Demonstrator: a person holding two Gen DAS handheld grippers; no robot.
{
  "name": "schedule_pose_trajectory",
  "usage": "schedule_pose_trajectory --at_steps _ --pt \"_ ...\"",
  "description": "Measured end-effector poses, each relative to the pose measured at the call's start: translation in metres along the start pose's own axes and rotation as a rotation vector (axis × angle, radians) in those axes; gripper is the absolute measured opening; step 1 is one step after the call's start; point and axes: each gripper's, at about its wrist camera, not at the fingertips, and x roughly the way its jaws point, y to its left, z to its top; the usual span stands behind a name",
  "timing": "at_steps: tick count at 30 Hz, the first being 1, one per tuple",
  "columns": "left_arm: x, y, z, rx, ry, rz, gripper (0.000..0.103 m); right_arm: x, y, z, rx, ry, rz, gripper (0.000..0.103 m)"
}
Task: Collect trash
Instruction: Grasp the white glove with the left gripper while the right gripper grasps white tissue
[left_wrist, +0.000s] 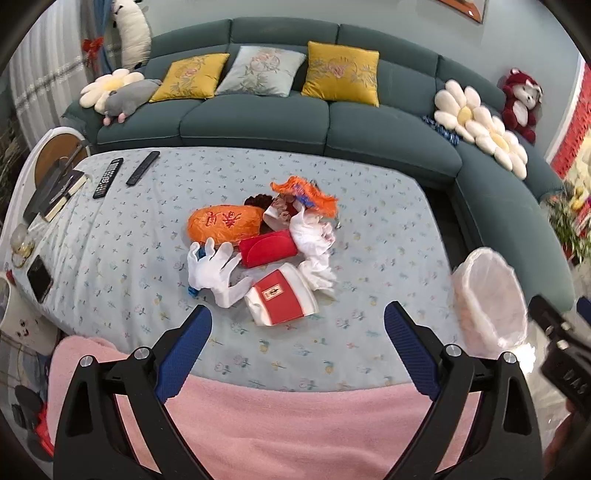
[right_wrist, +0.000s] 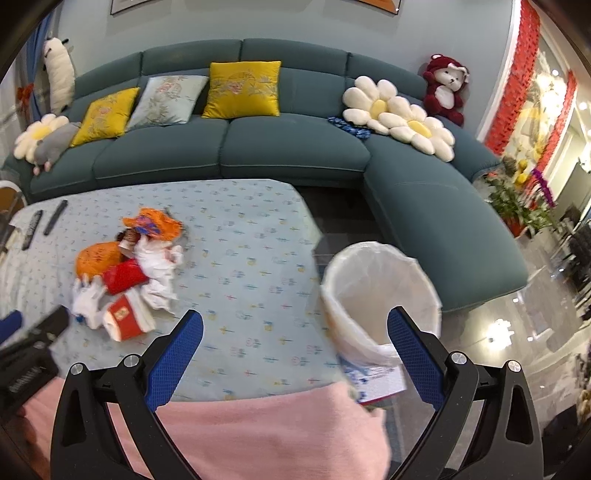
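Both my grippers spread wide, hold nothing: left gripper (left_wrist: 297, 325), right gripper (right_wrist: 295, 332). Trash pile (left_wrist: 266, 243) lies mid-table, touching pieces. Bin (right_wrist: 380, 295) beside table edge. Risk: I grab white glove (left_wrist: 210, 269), red box (left_wrist: 280, 295) drags along, falls.

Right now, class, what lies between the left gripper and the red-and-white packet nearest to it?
In the left wrist view, only bare floral tablecloth lies between the open left gripper and the red-and-white packet; nothing stands in that stretch.

A teal corner sofa (left_wrist: 280, 110) lines the pale blue wall (right_wrist: 295, 22), beside glossy grey floor (right_wrist: 517, 332).
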Motion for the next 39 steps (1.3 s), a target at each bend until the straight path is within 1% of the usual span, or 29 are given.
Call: schedule_pose_trajectory --at_steps 2,8,9,12,16,20,22,26,29,31,33,35,37,38,39 --pt "0.012 0.011 -0.001 0.003 0.018 0.023 0.090 0.005 0.013 0.000 -0.010 -0.001 0.023 0.095" --pt "0.049 0.052 -0.004 -0.037 0.074 0.053 0.090 0.027 0.061 -0.002 -0.080 -0.006 0.041 0.095" --pt "0.057 0.058 -0.004 -0.044 0.091 0.052 0.090 0.033 0.072 -0.001 -0.090 -0.004 0.052 0.095" --pt "0.078 0.074 -0.004 -0.074 0.138 0.017 0.090 0.045 0.092 0.000 -0.109 0.006 0.076 0.095" --pt "0.099 0.088 -0.005 -0.106 0.159 -0.003 0.090 0.069 0.122 0.000 -0.134 0.036 0.117 0.095" --pt "0.125 0.106 -0.001 -0.135 0.186 0.014 0.090 0.092 0.144 -0.001 -0.153 0.074 0.123 0.095" --pt "0.140 0.118 0.004 -0.165 0.196 0.024 0.090 0.101 0.152 -0.001 -0.159 0.078 0.122 0.095" --pt "0.167 0.129 0.014 -0.183 0.223 0.037 0.088 0.120 0.167 0.000 -0.178 0.085 0.116 0.095" --pt "0.188 0.138 0.019 -0.205 0.250 0.021 0.080 0.140 0.177 0.005 -0.174 0.107 0.127 0.093" --pt "0.203 0.142 0.019 -0.225 0.285 -0.009 0.066 0.151 0.182 0.009 -0.171 0.120 0.133 0.092" --pt "0.214 0.144 0.018 -0.241 0.315 -0.025 0.060 0.165 0.187 0.011 -0.168 0.141 0.134 0.086" --pt "0.223 0.146 0.017 -0.243 0.327 -0.018 0.054 0.182 0.193 0.014 -0.161 0.165 0.142 0.082" --pt "0.225 0.144 0.017 -0.222 0.318 -0.023 0.034 0.195 0.197 0.015 -0.160 0.188 0.143 0.076" --pt "0.225 0.144 0.018 -0.214 0.314 -0.028 0.029 0.204 0.200 0.015 -0.157 0.205 0.144 0.069" --pt "0.225 0.144 0.019 -0.211 0.314 -0.042 0.018 0.211 0.202 0.016 -0.153 0.218 0.146 0.065"
